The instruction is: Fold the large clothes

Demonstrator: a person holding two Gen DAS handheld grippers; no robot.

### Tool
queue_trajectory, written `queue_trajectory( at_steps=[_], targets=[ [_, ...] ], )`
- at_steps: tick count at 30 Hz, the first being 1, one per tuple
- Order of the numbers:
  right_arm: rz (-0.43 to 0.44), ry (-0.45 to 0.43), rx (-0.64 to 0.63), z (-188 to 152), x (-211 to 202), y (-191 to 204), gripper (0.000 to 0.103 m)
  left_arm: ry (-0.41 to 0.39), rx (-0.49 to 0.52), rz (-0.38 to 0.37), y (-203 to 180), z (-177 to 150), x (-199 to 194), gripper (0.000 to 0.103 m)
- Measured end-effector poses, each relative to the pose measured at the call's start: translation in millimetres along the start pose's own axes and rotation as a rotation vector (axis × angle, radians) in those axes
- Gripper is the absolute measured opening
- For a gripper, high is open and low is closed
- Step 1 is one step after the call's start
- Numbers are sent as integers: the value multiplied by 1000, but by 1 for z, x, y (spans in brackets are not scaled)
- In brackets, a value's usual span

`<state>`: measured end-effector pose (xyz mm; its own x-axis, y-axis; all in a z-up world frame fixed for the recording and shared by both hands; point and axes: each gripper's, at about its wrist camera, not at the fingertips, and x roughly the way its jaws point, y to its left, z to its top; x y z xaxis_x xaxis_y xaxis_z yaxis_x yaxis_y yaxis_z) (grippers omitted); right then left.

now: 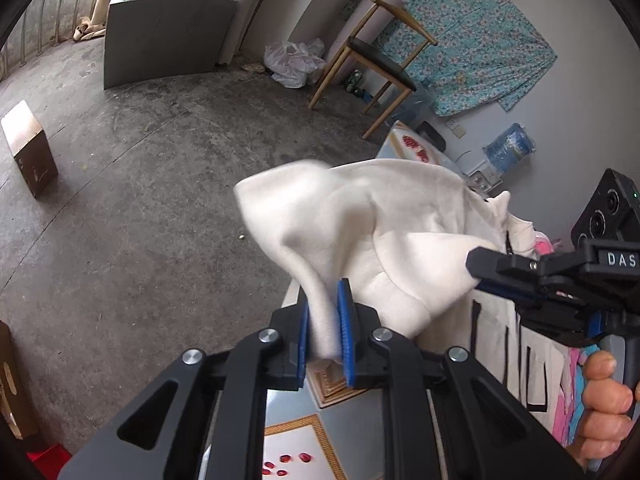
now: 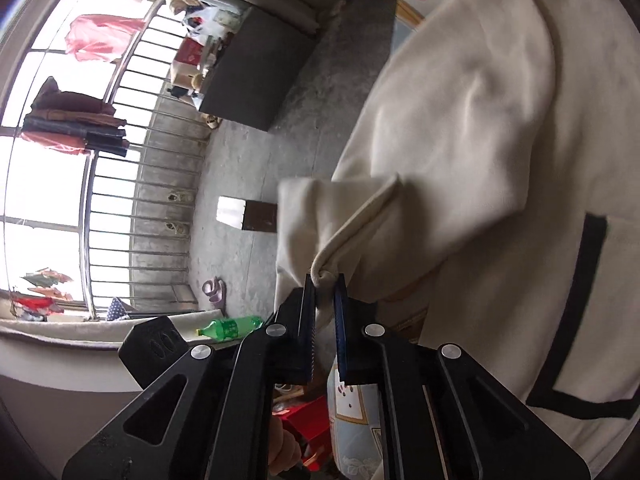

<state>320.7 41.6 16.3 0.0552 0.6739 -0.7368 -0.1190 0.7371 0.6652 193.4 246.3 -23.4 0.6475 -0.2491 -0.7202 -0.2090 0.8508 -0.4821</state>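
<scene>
A large cream garment (image 1: pixel 372 216) with black trim lines is held up over a patterned table (image 1: pixel 296 436). My left gripper (image 1: pixel 325 292) is shut on a fold of its edge, the cloth pinched between the blue pads. My right gripper (image 2: pixel 325 278) is shut on a rolled hem of the same cream garment (image 2: pixel 472 128), which fills the right side of the right wrist view. The right gripper also shows in the left wrist view (image 1: pixel 480 268), clamped on the cloth at the right, with a hand on its handle.
The floor is bare concrete. A wooden chair (image 1: pixel 372 52) and a white plastic bag (image 1: pixel 294 60) stand by the far wall. A grey cabinet (image 1: pixel 160 36) and a brown box (image 1: pixel 30 148) are to the left. A green bottle (image 2: pixel 232 326) lies by a barred window.
</scene>
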Motion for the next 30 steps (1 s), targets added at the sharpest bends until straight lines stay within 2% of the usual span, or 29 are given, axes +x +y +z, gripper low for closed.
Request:
queue_trajectory(
  at_steps=[3,5,7,11,14,16,19,21,23,25,26,27,30],
  targets=[
    [4,-95,-49,7,-41,4,8,-76,87,-46,-29,9,-27,18],
    [-3,-190,-73,11,-79,1,8,-151,150,-73,-50,13,-49,20],
    [-17,-295,-96,7,-124,-7,8,-186,187,-102,-67,14,-65,20],
    [-84,-491,-108,-2,-196,-31,8,-150,236,-86,-88,11,-65,20],
    [-130,-562,-46,-17,-238,-85,8,-98,285,-30,-99,0,-47,23],
    [-169,-570,24,-26,-248,-128,8,-55,307,4,-106,-9,-29,25],
    [-245,-517,129,-43,-236,-190,8,2,327,30,-115,-21,0,25],
    [-270,-425,193,-52,-218,-231,10,25,350,45,-122,-27,16,25],
    [-261,-344,270,-61,-204,-265,14,55,364,73,-125,-29,34,25],
    [-234,-321,305,-67,-201,-285,28,75,377,114,-129,-31,50,25],
    [-238,-328,310,-67,-205,-290,46,81,382,137,-130,-30,57,25],
    [-242,-340,299,-66,-208,-292,56,83,388,152,-132,-30,62,25],
    [-251,-350,260,-56,-215,-293,56,82,406,209,-133,-27,77,25]
  ],
)
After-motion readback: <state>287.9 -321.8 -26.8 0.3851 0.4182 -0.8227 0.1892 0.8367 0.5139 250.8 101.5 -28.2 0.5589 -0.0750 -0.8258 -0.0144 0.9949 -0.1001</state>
